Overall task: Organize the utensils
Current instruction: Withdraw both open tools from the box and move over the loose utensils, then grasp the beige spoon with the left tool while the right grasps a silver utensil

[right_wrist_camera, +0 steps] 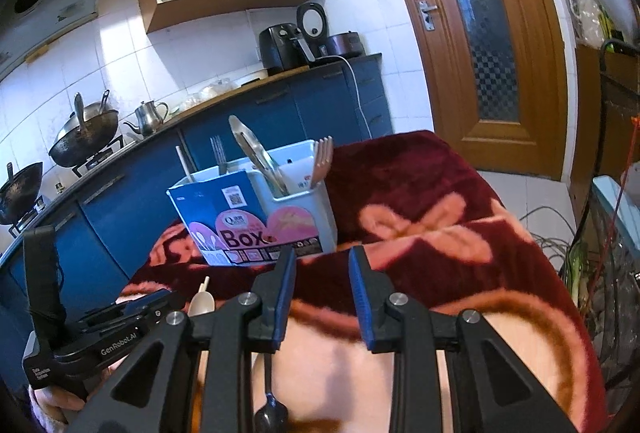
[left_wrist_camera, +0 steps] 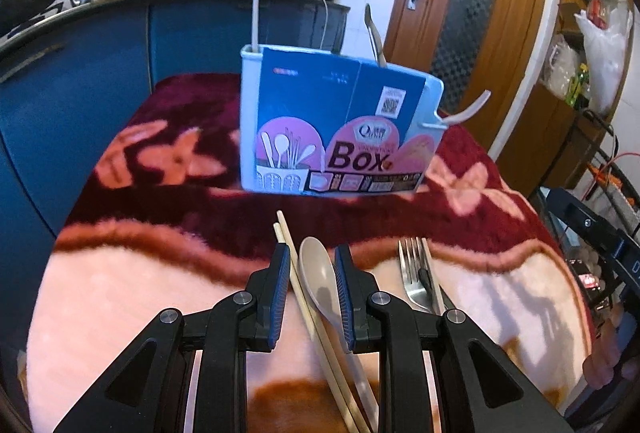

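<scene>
Left wrist view: the left gripper (left_wrist_camera: 312, 297) fills the lower centre, jaws narrowly apart, with a beige spoon (left_wrist_camera: 320, 285) and a pair of chopsticks (left_wrist_camera: 296, 265) lying between them on the blanket (left_wrist_camera: 120, 293); whether the pads press on them is unclear. A fork (left_wrist_camera: 414, 273) lies lower right. The utensil box (left_wrist_camera: 336, 125) stands above, mid-frame. Right wrist view: the right gripper (right_wrist_camera: 322, 297) stands narrowly open, empty; a dark spoon (right_wrist_camera: 271, 409) is cut off at the bottom edge.
</scene>
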`<state>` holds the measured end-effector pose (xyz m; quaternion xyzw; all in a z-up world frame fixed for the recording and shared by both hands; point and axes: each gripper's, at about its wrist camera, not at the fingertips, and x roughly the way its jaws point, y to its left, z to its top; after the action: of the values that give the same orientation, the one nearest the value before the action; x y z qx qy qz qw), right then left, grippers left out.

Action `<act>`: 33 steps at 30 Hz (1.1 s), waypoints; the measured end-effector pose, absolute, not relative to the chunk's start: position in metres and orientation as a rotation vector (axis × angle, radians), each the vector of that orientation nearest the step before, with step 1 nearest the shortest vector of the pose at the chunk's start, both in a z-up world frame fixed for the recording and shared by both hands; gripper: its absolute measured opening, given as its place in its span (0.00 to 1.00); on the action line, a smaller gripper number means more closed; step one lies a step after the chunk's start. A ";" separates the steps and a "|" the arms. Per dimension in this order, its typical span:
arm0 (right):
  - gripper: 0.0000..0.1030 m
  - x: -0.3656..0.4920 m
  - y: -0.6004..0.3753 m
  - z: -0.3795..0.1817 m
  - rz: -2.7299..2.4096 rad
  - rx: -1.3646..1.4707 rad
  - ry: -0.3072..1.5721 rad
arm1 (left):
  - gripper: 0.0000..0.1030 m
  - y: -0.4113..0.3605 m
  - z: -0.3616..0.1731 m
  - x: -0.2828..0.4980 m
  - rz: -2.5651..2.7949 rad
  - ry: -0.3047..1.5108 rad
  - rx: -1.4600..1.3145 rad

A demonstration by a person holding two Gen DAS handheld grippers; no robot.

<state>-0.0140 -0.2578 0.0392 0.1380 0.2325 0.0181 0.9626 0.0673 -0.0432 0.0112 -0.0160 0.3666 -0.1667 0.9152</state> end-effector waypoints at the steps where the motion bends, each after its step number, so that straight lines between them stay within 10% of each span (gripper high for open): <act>1: 0.29 -0.014 -0.259 0.038 0.035 0.284 0.475 | 0.22 -0.044 0.010 0.068 -0.343 0.759 -0.028; 33: 0.31 -0.012 -0.274 0.013 0.039 0.343 0.538 | 0.08 -0.078 -0.012 0.081 -0.483 0.921 0.057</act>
<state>-0.0124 -0.2740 0.0129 0.1687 0.2643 0.0194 0.9494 0.0808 -0.0776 -0.0123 0.0272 0.4400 -0.2307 0.8674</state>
